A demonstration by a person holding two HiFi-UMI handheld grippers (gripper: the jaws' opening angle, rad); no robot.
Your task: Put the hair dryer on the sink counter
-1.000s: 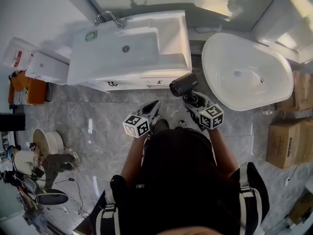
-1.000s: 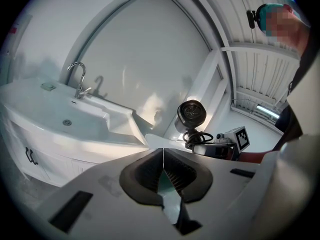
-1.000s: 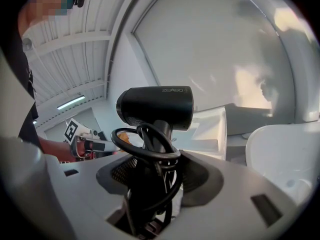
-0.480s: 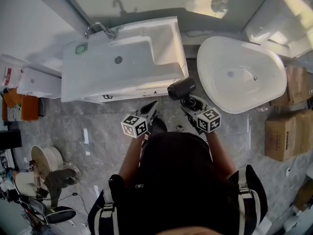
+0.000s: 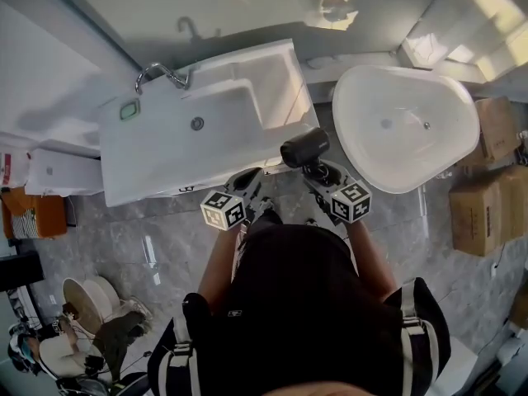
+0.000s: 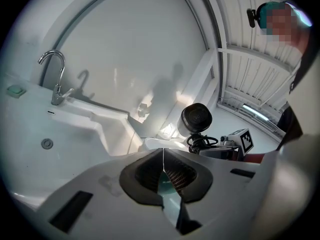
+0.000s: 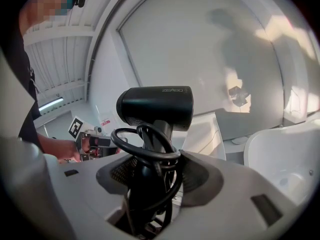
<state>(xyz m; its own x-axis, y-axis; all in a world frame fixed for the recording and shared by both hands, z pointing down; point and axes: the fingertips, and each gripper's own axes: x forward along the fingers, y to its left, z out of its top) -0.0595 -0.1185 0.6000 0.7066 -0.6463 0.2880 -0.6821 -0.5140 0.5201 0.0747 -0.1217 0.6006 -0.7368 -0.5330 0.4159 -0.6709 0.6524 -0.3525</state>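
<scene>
A black hair dryer (image 5: 305, 148) stands upright with its handle, wrapped in its cord, clamped between the jaws of my right gripper (image 5: 318, 170). It hangs just off the front right corner of the white sink counter (image 5: 276, 81). The right gripper view shows the dryer (image 7: 156, 106) barrel sideways above my right gripper (image 7: 152, 176). My left gripper (image 5: 250, 181) is shut and empty, at the counter's front edge. In the left gripper view its jaws meet at my left gripper (image 6: 163, 153), with the dryer (image 6: 196, 120) to the right.
The basin has a chrome faucet (image 5: 161, 74) and a drain (image 5: 196, 123). A white bathtub (image 5: 404, 126) stands right of the counter. Cardboard boxes (image 5: 487, 205) line the right wall. A white cabinet (image 5: 58, 172) and floor clutter (image 5: 82, 304) sit at the left.
The sink counter has come closer to both grippers in the head view. The dryer stays gripped in the right gripper and the left stays shut.
</scene>
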